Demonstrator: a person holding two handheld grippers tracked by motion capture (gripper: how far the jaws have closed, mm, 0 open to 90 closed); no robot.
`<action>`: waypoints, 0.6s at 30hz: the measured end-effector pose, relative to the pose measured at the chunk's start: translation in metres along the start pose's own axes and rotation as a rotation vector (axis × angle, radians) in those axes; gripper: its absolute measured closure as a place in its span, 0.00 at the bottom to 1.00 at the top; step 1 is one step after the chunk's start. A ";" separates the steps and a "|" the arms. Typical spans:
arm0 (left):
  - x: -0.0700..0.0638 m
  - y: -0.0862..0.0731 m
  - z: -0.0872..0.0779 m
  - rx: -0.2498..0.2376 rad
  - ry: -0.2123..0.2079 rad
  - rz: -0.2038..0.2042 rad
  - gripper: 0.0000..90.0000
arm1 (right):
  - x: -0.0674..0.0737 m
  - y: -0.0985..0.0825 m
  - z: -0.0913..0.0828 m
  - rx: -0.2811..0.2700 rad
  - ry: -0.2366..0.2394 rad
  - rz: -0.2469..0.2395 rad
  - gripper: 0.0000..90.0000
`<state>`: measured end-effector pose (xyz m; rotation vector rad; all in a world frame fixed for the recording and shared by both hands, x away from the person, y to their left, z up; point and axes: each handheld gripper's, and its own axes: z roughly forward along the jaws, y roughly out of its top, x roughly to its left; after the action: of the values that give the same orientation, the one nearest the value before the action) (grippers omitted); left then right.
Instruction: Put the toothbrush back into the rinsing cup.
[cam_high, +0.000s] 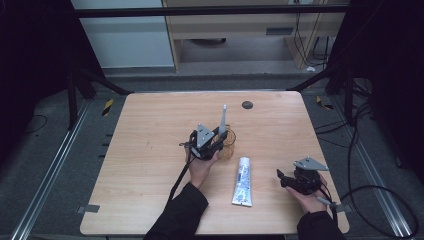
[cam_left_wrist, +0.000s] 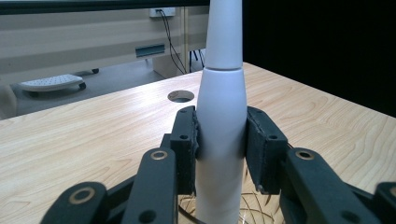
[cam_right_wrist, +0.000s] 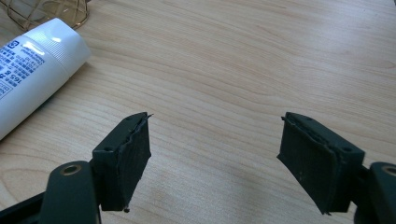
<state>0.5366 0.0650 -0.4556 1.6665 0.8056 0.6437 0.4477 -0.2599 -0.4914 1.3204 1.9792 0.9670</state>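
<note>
My left gripper (cam_high: 216, 138) is shut on a white electric toothbrush (cam_high: 223, 122), which stands upright over a gold wire cup (cam_high: 228, 144) in the middle of the table. In the left gripper view both pads press the toothbrush (cam_left_wrist: 221, 112) on its body, and gold wire (cam_left_wrist: 254, 207) shows below it. A white toothpaste tube (cam_high: 243, 180) lies flat just right of my left hand. My right gripper (cam_high: 281, 179) rests low at the front right, open, with bare wood between its fingers (cam_right_wrist: 128, 156). The tube's cap end (cam_right_wrist: 35, 67) lies to its left.
A round hole (cam_high: 247, 104) sits in the wooden table (cam_high: 150, 150) near the far edge. Black cables trail from both grippers over the front edge. Beyond the table stand metal frame legs and wooden furniture.
</note>
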 end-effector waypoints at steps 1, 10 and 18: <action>0.000 0.000 -0.001 0.000 -0.001 0.003 0.73 | 0.000 0.000 0.000 -0.001 0.002 0.002 0.27; 0.000 -0.001 -0.002 -0.003 -0.002 0.011 0.64 | 0.001 0.000 0.000 -0.001 0.004 0.004 0.27; 0.001 0.000 -0.002 0.002 0.006 0.012 0.62 | 0.001 0.000 0.000 0.000 0.003 0.002 0.27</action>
<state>0.5354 0.0674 -0.4554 1.6736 0.8011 0.6568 0.4475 -0.2594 -0.4911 1.3216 1.9804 0.9705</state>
